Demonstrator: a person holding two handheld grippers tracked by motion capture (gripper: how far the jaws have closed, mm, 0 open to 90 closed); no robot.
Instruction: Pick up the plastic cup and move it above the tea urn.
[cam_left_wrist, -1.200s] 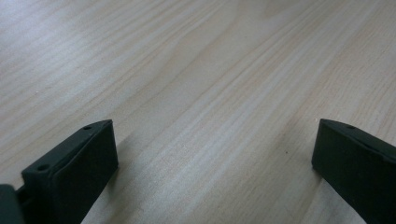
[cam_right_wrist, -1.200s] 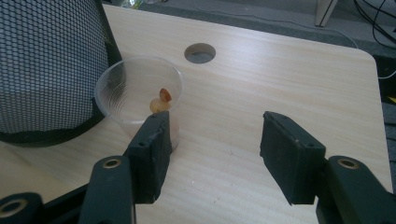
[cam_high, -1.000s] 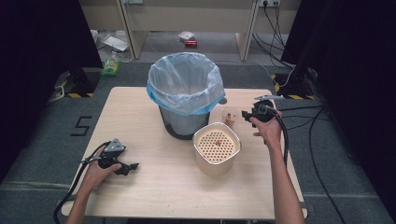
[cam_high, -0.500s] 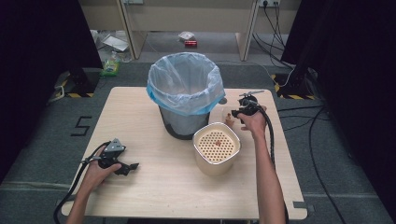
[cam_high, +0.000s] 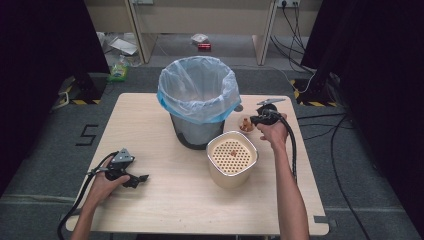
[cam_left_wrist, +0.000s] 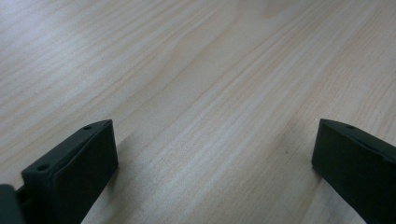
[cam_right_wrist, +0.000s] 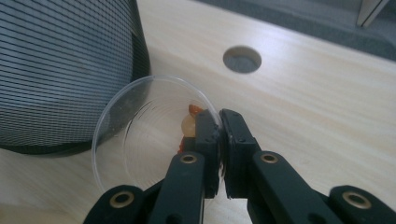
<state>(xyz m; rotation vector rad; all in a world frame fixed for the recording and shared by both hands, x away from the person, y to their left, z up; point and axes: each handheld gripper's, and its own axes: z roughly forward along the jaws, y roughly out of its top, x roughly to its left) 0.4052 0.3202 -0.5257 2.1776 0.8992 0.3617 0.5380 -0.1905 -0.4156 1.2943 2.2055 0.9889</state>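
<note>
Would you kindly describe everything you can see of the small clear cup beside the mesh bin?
The clear cup looks like thin transparent plastic, round-rimmed, with faint concentric rings on its base. It stands upright on the wooden table, close beside the black mesh bin; whether they touch is unclear. Inside lie a few small orange and pale scraps. The right gripper has its jaws closed over the cup's near rim, one inside and one outside, apparently pinching the wall.

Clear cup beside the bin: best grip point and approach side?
Pinch the clear cup's thin rim on the side away from the mesh bin, coming from above. The open mouth leaves the wall free to straddle, and the bin blocks the other side. The right gripper seems to be clamped there.
</note>
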